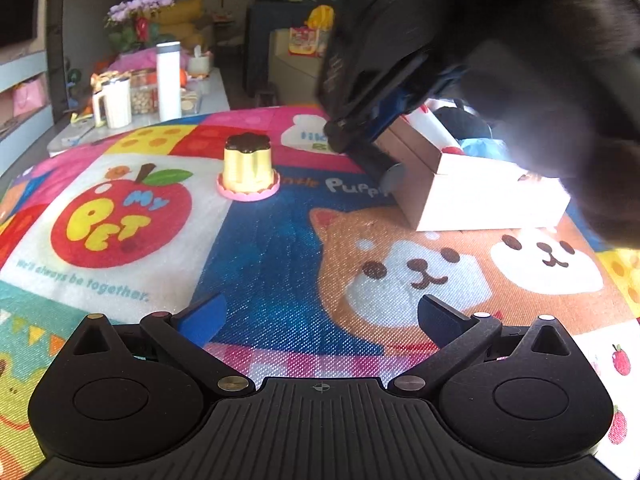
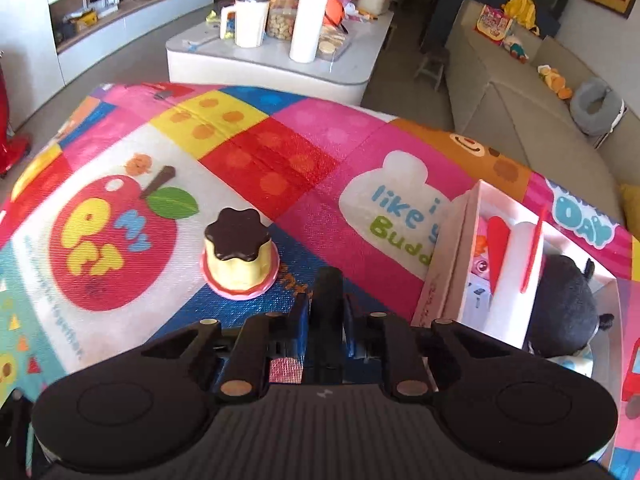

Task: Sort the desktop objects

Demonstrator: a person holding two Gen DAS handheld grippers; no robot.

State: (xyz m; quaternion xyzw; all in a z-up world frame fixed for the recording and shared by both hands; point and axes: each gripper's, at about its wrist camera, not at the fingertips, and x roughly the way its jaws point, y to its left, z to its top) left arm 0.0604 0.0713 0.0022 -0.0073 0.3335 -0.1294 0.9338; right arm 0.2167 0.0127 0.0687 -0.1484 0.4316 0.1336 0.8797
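Observation:
A toy pudding (image 1: 248,168) with a dark top and pink base stands on the colourful mat; it also shows in the right wrist view (image 2: 239,258). A white open box (image 1: 472,196) lies to its right, also in the right wrist view (image 2: 476,264), holding a red-and-white item and a black plush (image 2: 564,304). My right gripper (image 2: 327,300) is shut on a dark cylinder (image 2: 328,280); from the left wrist view it (image 1: 360,148) hovers by the box's left edge. My left gripper (image 1: 320,316) is open and empty, low over the mat.
A white low table (image 2: 280,68) behind the mat carries a mug (image 2: 248,20), a white bottle (image 2: 310,16) and jars. A beige sofa (image 2: 520,112) stands at the right. The mat's edge (image 2: 240,90) drops off at the far side.

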